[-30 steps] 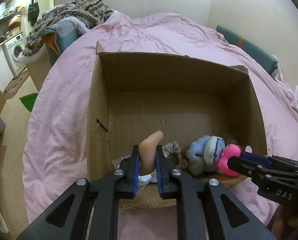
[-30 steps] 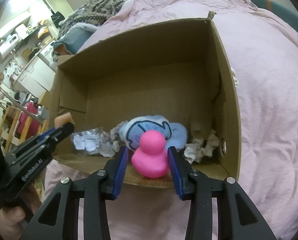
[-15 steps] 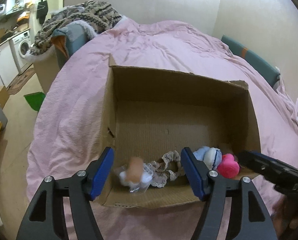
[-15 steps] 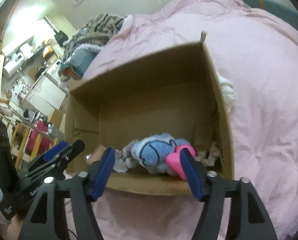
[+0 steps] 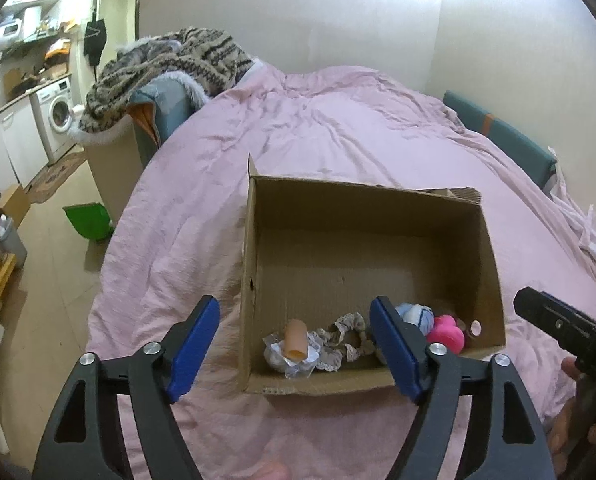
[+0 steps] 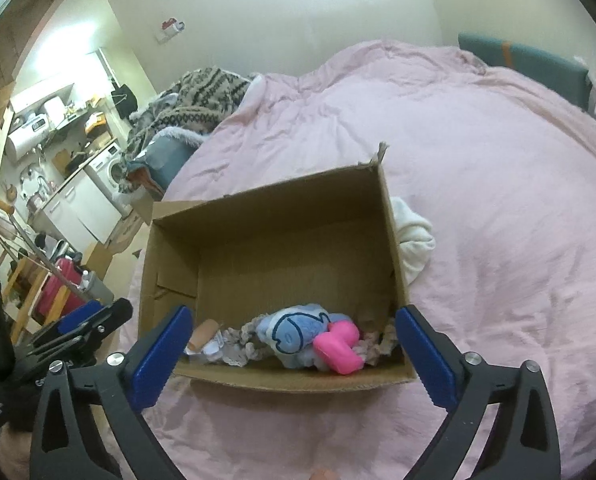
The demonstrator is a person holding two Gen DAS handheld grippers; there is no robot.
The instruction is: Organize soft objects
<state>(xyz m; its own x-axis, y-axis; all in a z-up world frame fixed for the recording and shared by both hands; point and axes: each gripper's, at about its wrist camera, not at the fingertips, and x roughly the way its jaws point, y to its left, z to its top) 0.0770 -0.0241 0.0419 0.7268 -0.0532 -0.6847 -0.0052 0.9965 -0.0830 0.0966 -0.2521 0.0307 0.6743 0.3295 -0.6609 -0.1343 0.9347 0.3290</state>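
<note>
A cardboard box stood open on a bed covered with a pink blanket, a little below the middle of both views. The soft things lay in a row along the box's near wall. In the left wrist view, a tan tube-shaped toy rested on a crinkled clear wrapper at the lower left of the box floor, with a lace scrunchie just beside it to the right. Further right a blue and white plush showed partly behind the right-hand finger, touching a pink duck in the lower right corner.

The left gripper hung in front of the box with its fingers spread wide and nothing between them. The right gripper likewise had its fingers wide apart and empty, framing the box's near edge. In the right wrist view the pink duck lay on its side against the plush. A white cloth lay on the blanket just outside the box's right wall, touching it. A pile of patterned knitwear sat at the upper left of the frame.
</note>
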